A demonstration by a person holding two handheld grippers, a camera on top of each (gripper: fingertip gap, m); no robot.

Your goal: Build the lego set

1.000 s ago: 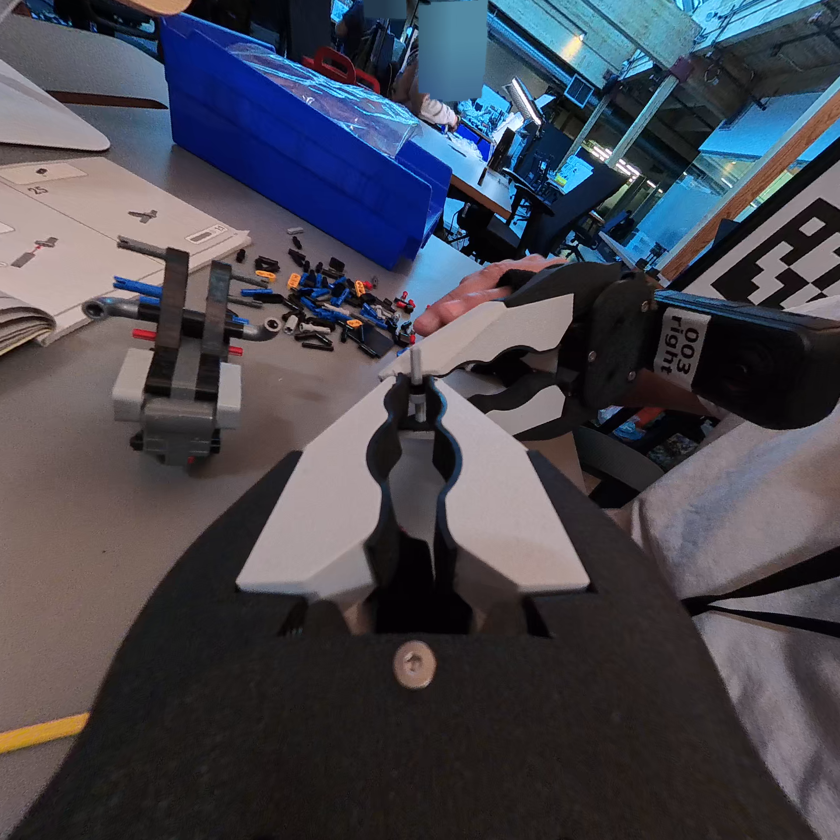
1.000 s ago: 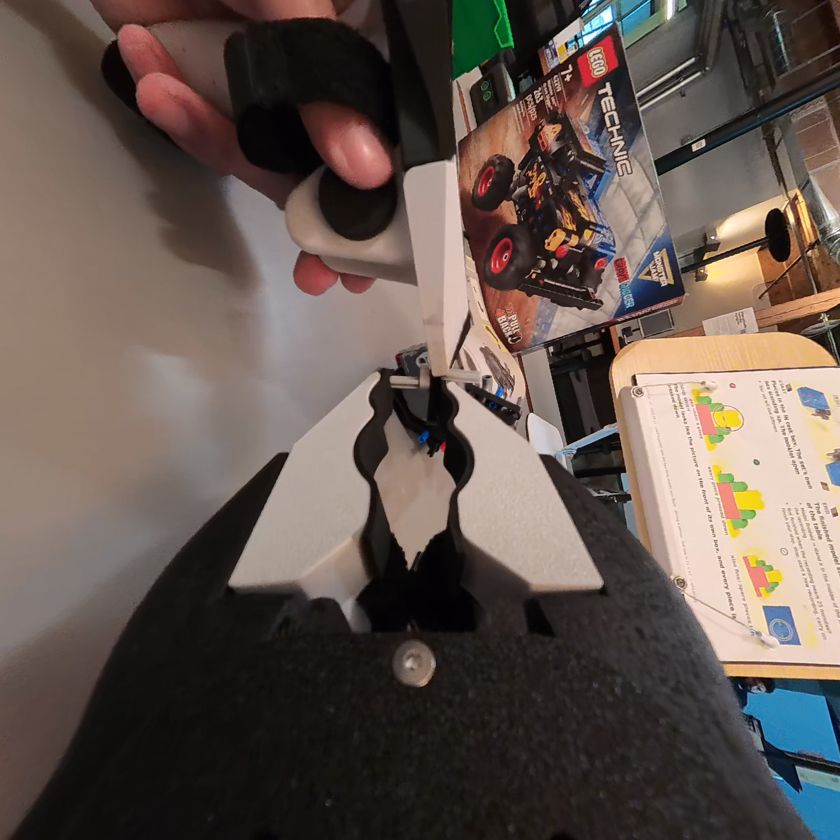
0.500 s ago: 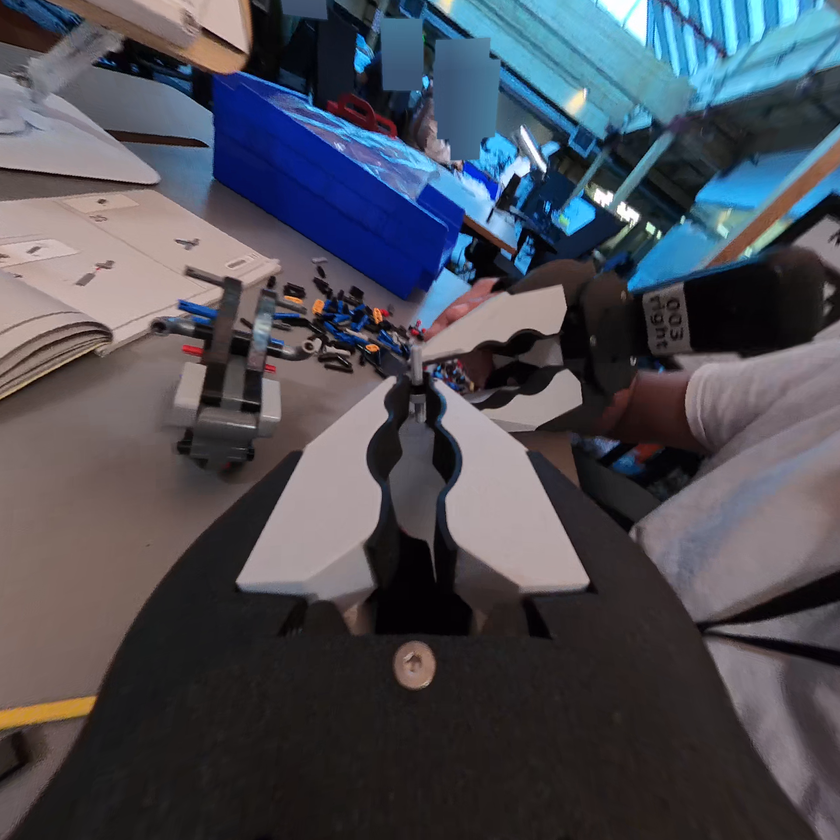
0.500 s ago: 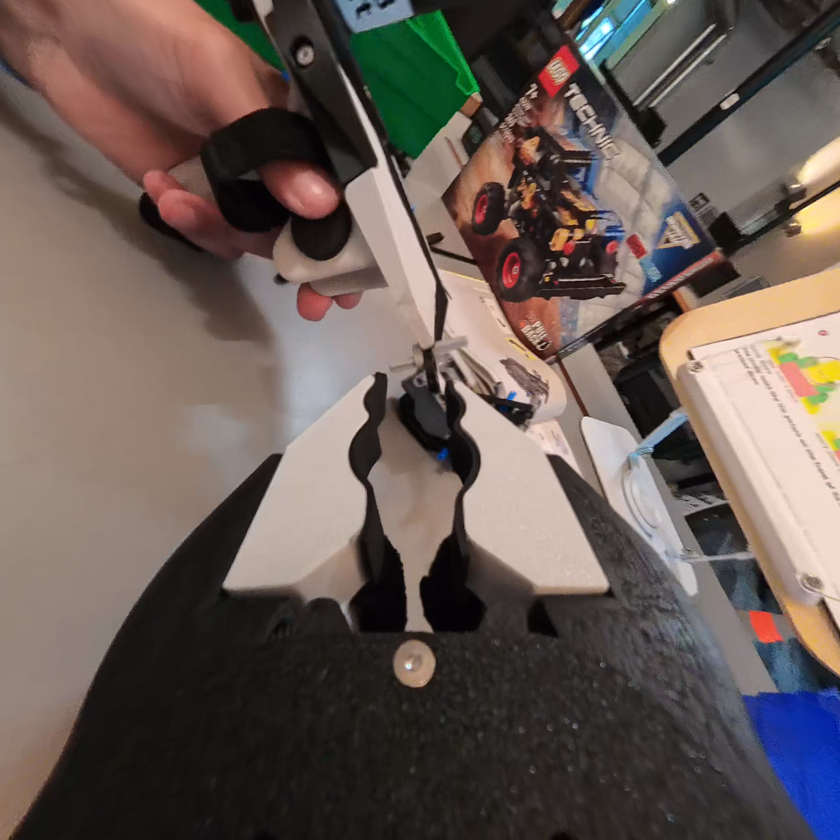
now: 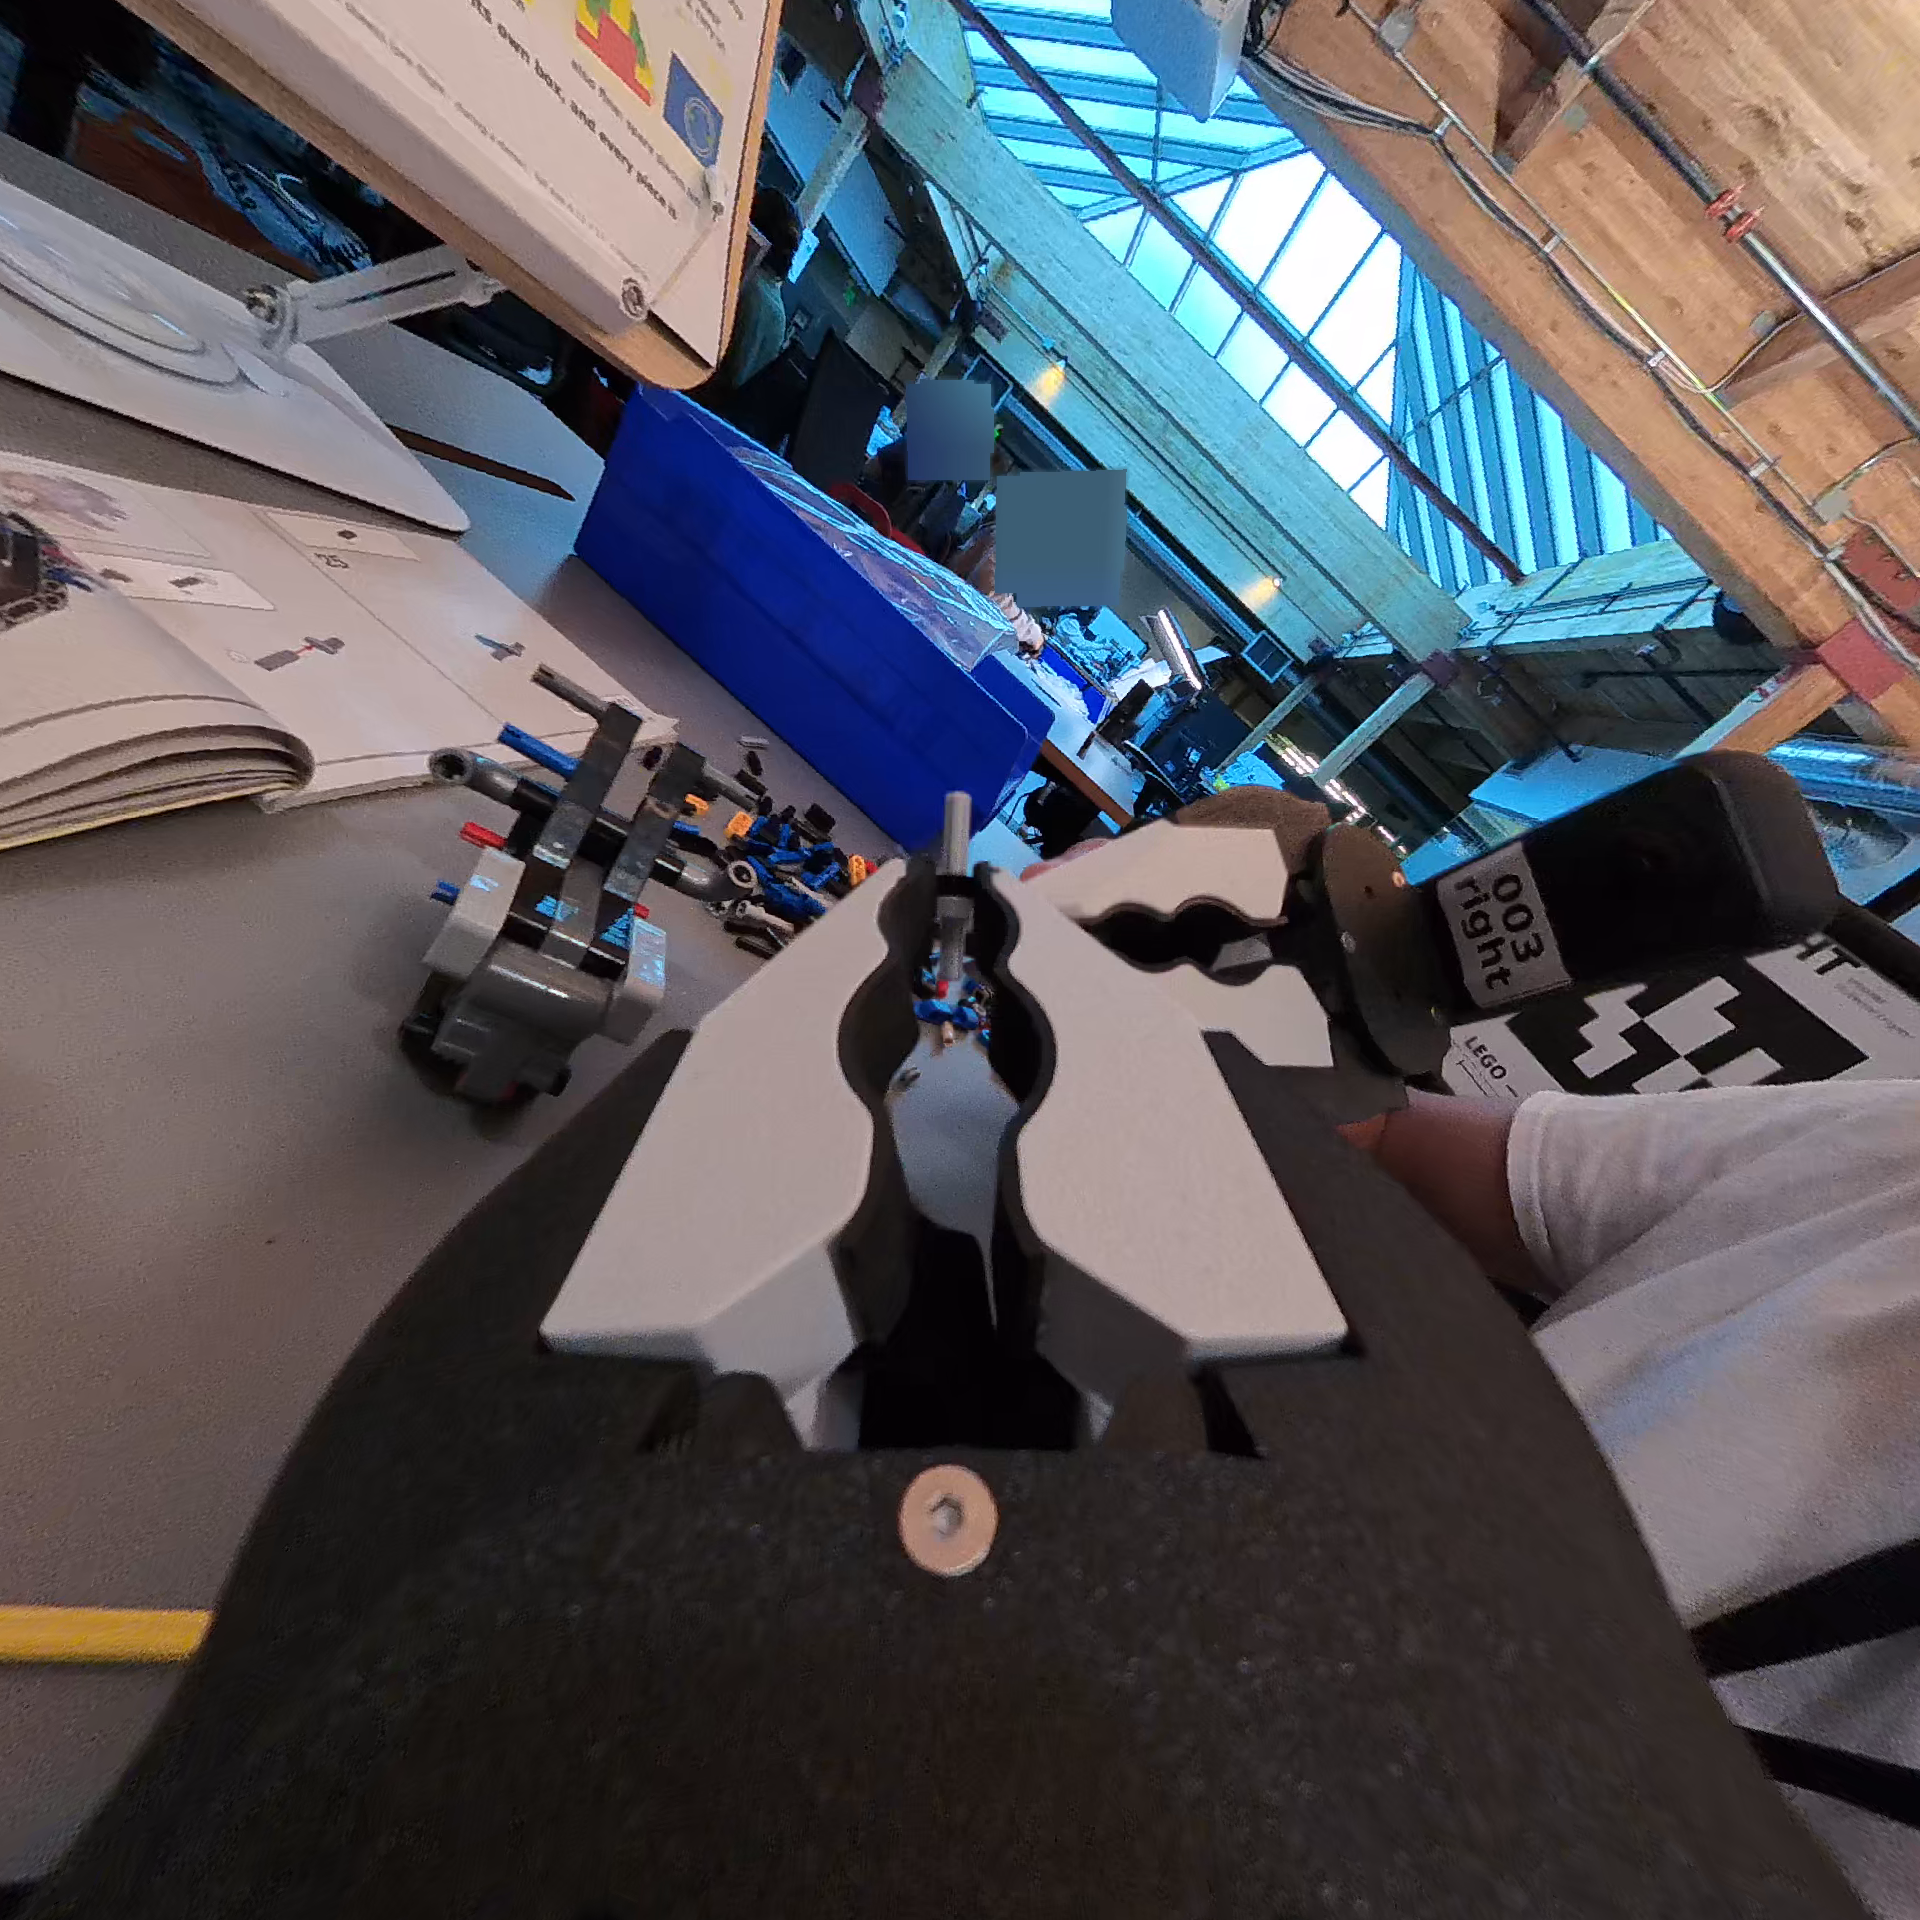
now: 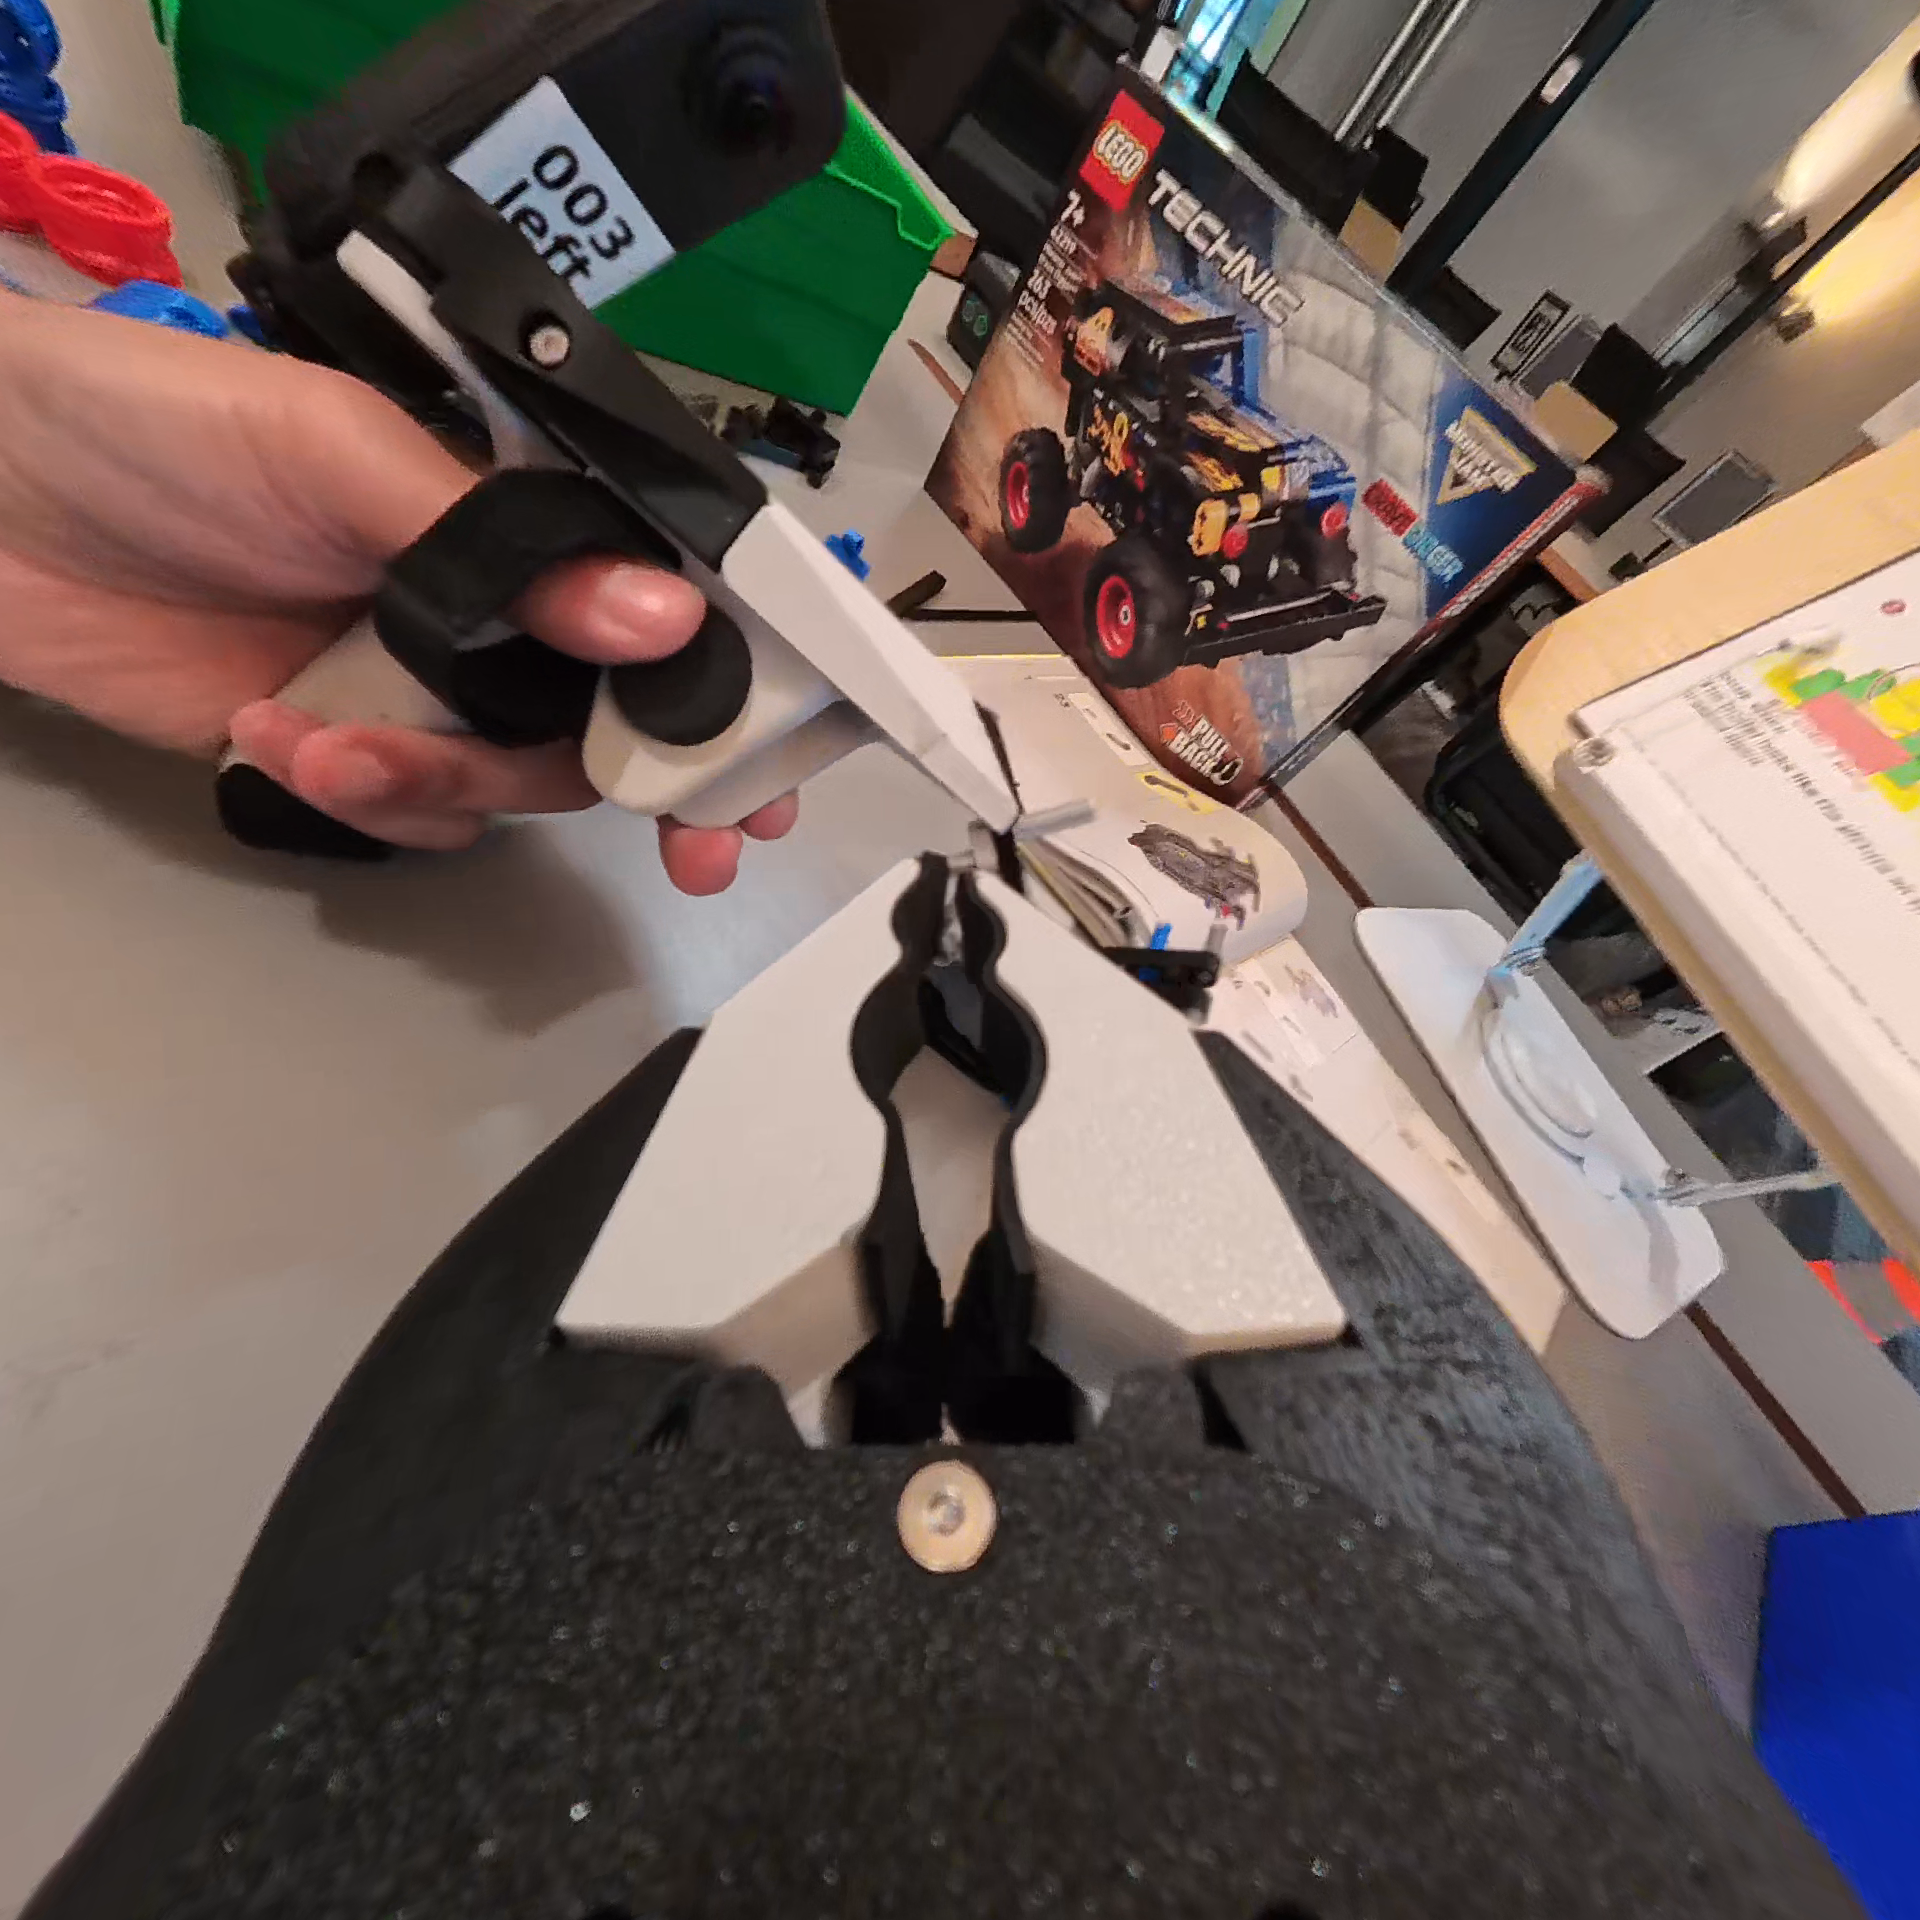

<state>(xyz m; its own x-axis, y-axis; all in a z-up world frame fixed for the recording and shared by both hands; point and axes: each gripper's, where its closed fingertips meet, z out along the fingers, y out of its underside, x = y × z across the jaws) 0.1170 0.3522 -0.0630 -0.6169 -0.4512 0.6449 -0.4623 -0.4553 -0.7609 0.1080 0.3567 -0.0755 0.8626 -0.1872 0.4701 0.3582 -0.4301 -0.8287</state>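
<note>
My left gripper [image 5: 954,883] is shut on a thin grey axle [image 5: 956,826] that stands up out of its fingertips, above the table. In the right wrist view the left gripper [image 6: 992,816] comes in from the upper left and the axle [image 6: 1049,818] pokes out sideways. My right gripper [image 6: 951,871] is nearly closed on the axle's near end, tip to tip with the left. In the left wrist view it [image 5: 1060,883] comes in from the right. The part-built grey and black model [image 5: 551,935] stands on the table to the left.
Loose blue, black and orange parts [image 5: 790,842] lie behind the model. An open instruction booklet [image 5: 208,665] is at the left, a blue bin [image 5: 790,623] behind. The set's box [image 6: 1226,436], a green bin [image 6: 790,281] and a white stand base [image 6: 1538,1122] are also on the table.
Both grippers have lifted and tilted, still together. My right gripper opened half a second ago and has closed in on the axle's end again. The left kept its hold.
</note>
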